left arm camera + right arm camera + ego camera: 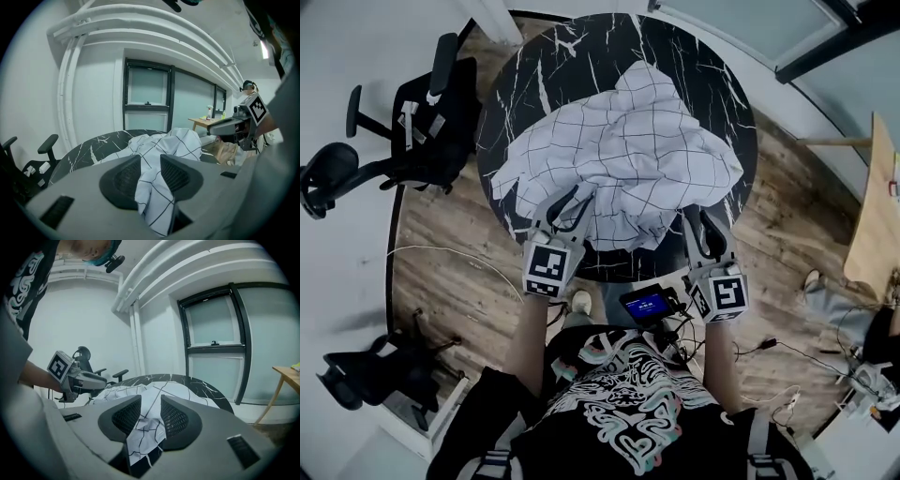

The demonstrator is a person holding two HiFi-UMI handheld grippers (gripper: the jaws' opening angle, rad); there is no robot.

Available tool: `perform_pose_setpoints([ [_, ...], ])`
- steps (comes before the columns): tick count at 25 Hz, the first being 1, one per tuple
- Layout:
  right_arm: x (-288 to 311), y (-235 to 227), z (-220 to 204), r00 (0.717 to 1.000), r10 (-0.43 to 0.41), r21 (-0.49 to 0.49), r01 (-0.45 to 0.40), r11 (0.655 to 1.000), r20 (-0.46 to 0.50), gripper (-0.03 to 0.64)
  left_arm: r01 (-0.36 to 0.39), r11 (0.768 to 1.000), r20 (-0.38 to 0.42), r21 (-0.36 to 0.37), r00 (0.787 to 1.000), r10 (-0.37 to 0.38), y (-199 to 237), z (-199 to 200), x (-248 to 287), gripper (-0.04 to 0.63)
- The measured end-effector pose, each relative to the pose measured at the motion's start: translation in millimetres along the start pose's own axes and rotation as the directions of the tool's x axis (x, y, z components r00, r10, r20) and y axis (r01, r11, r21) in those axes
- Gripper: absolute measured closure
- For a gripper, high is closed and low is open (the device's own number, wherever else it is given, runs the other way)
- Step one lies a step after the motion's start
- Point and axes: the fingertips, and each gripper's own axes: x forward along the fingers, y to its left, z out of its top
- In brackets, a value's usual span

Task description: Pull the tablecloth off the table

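Note:
A white tablecloth (623, 159) with a thin black grid lies crumpled in a heap on the round black marble table (581, 47), whose far and left parts are bare. My left gripper (570, 202) reaches over the near edge into the heap's left front. In the left gripper view a fold of the cloth (154, 187) hangs between the parted jaws of the left gripper (151, 161). My right gripper (705, 223) sits at the heap's right front. Its jaws (150, 404) stand slightly apart, with a cloth (140, 437) corner lying between them.
A black office chair (422, 122) stands left of the table and another chair (366, 375) is at the lower left. A wooden table (877, 216) is at the right. A small device with a blue screen (647, 303) and cables hang in front of the person's chest.

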Motion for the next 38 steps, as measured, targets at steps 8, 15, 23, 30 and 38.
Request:
perform_pose_setpoints([
  [8, 10.1, -13.5, -12.6, 0.998, 0.023, -0.049, -0.026, 0.998, -0.058, 0.395, -0.006, 1.0, -0.041, -0.002, 0.999, 0.006, -2.1, -12.5, 5.2, 0.371],
  [15, 10.0, -14.2, -17.3, 0.996, 0.056, -0.071, -0.061, 0.996, -0.07, 0.27, 0.008, 0.999, -0.086, 0.038, 0.996, -0.005, -9.8, -24.4, 7.4, 0.271],
  [23, 16.6, -12.1, -29.8, 0.985, 0.063, -0.173, -0.091, 0.981, -0.16, 0.199, 0.057, 0.991, -0.181, 0.117, 0.983, -0.036, -5.8, -38.3, 14.7, 0.163],
  [30, 30.9, -18.1, -26.8, 0.983, 0.064, -0.182, -0.096, 0.979, -0.173, 0.198, 0.108, 0.976, -0.247, 0.188, 0.967, -0.059, -0.7, -44.4, 29.1, 0.128],
  [38, 47.2, -14.4, -29.1, 0.967, 0.065, -0.355, -0.153, 0.922, -0.247, 0.178, 0.172, 0.946, -0.332, 0.276, 0.94, -0.075, 4.7, -56.8, 49.7, 0.1],
])
